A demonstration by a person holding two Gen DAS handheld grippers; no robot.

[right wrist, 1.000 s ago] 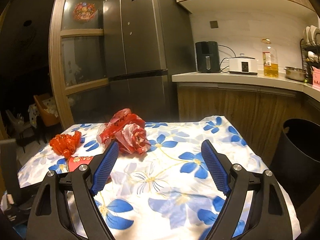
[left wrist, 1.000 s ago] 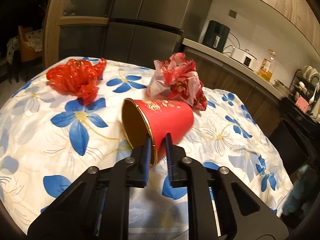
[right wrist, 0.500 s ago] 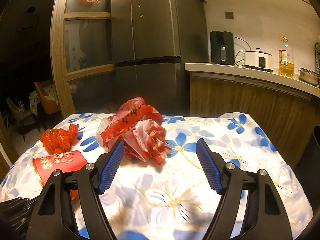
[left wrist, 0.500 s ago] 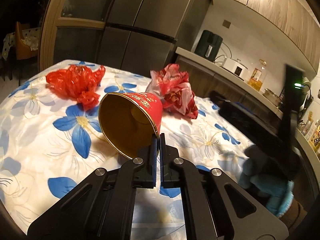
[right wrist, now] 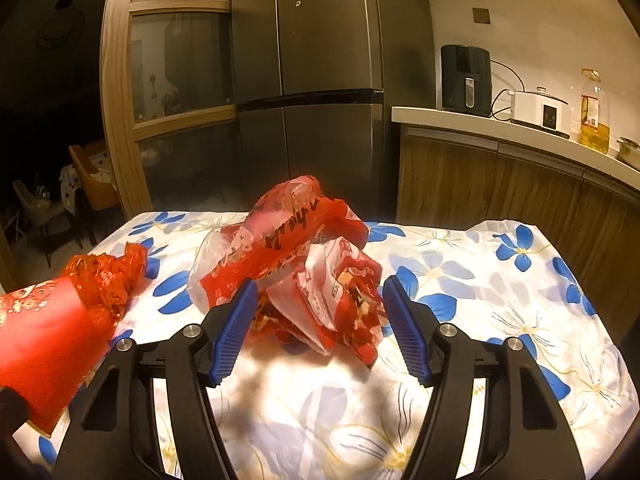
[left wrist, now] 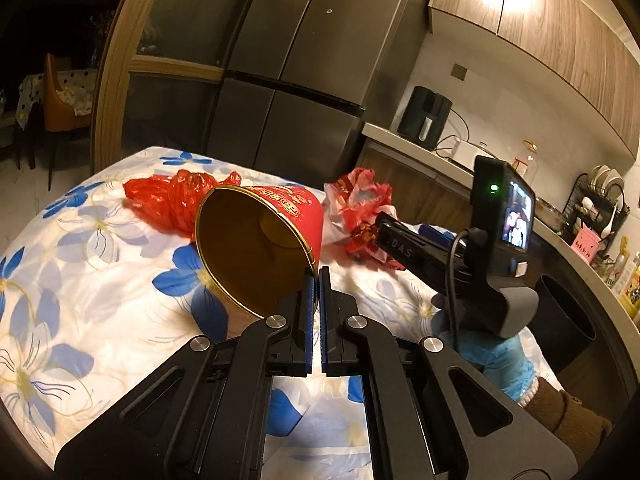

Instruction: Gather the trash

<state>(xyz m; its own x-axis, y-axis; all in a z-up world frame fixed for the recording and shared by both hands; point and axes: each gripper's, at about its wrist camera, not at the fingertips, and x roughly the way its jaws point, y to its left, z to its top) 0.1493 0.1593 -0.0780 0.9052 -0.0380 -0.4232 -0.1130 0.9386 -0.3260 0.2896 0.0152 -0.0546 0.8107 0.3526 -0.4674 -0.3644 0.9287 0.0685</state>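
My left gripper (left wrist: 316, 280) is shut on the rim of a red paper cup (left wrist: 260, 248) with a gold inside, and holds it tilted above the table; the cup also shows at the left of the right wrist view (right wrist: 44, 340). My right gripper (right wrist: 318, 300) is open, its blue pads on either side of a crumpled red and white plastic bag (right wrist: 304, 256) that lies on the table; the bag also shows in the left wrist view (left wrist: 356, 208). A crumpled red plastic wrapper (left wrist: 172, 196) lies further left, also seen in the right wrist view (right wrist: 108, 276).
The table has a white cloth with blue flowers (right wrist: 500, 320). A black bin (left wrist: 568, 320) stands on the floor to the right of the table. A grey fridge (right wrist: 320, 80) and a wooden counter with appliances (right wrist: 520, 136) stand behind.
My left gripper closed on the cup's rim and lifted it off the table. My right gripper moved forward and left until its open jaws flank the red and white bag.
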